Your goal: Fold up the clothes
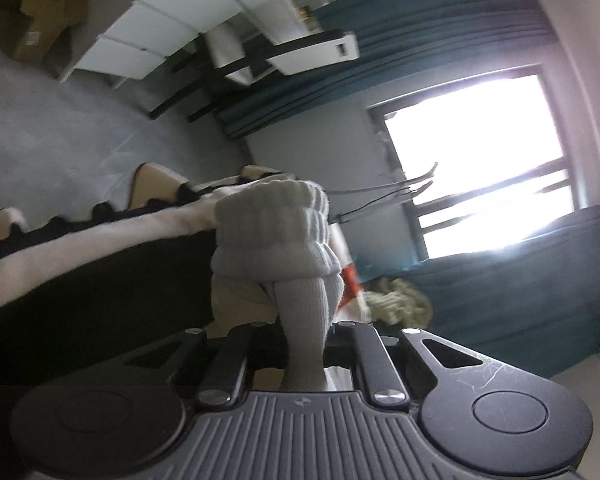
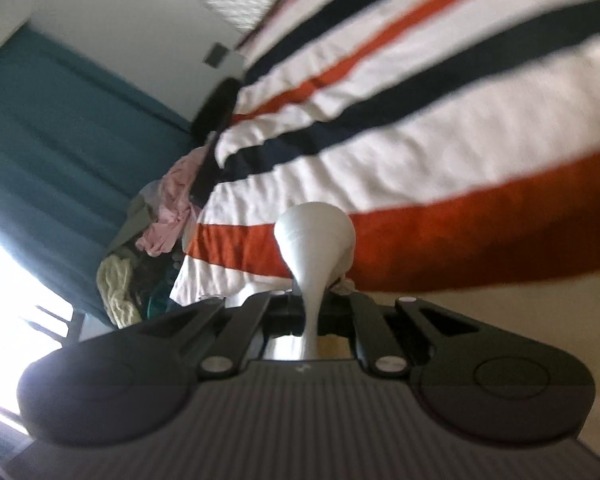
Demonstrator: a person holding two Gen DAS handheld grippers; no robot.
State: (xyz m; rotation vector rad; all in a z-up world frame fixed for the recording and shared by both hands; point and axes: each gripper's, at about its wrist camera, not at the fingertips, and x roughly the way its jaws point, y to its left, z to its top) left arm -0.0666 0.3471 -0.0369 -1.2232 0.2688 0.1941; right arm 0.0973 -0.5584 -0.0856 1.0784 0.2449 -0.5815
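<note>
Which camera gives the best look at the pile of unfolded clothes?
The right wrist view: the clothes pile shows pink, cream and dark garments left of the striped cloth. The left wrist view catches only a cream piece.

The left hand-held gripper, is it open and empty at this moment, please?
No, the left hand-held gripper is shut on a white ribbed sock, whose narrow end runs down between its fingers.
</note>
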